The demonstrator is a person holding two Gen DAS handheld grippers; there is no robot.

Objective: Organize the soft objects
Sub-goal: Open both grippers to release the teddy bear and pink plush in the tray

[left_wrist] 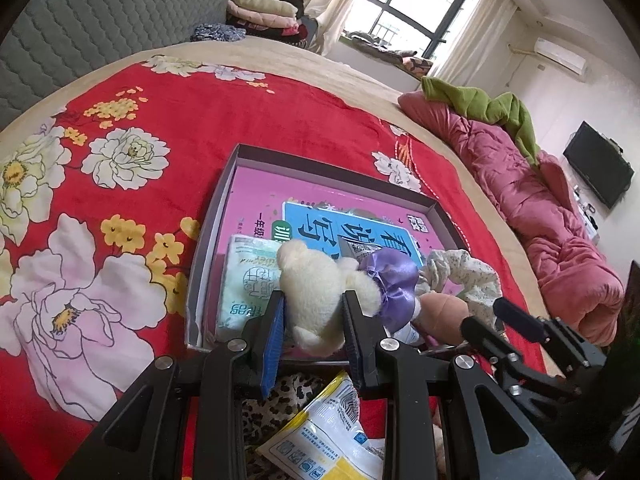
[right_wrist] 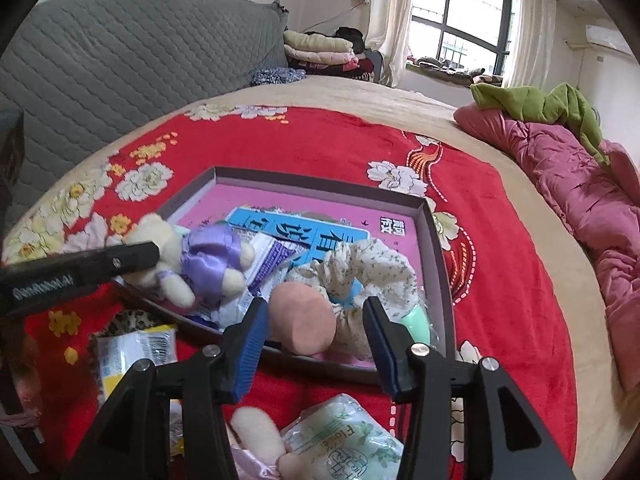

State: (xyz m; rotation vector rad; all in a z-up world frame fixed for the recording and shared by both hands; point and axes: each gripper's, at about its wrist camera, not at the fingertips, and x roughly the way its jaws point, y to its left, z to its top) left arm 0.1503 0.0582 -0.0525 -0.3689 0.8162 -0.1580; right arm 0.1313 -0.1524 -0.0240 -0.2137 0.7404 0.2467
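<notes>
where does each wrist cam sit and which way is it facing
Left wrist: on the left gripper, looking along its fingers, shut on the cream plush bear in a purple dress; the right gripper shows too.
Right wrist: on the right gripper, open near the peach round sponge.
Shared: bear, shallow grey box, red floral blanket.

Cream plush bear (left_wrist: 320, 300) above tray (left_wrist: 216, 216)
</notes>
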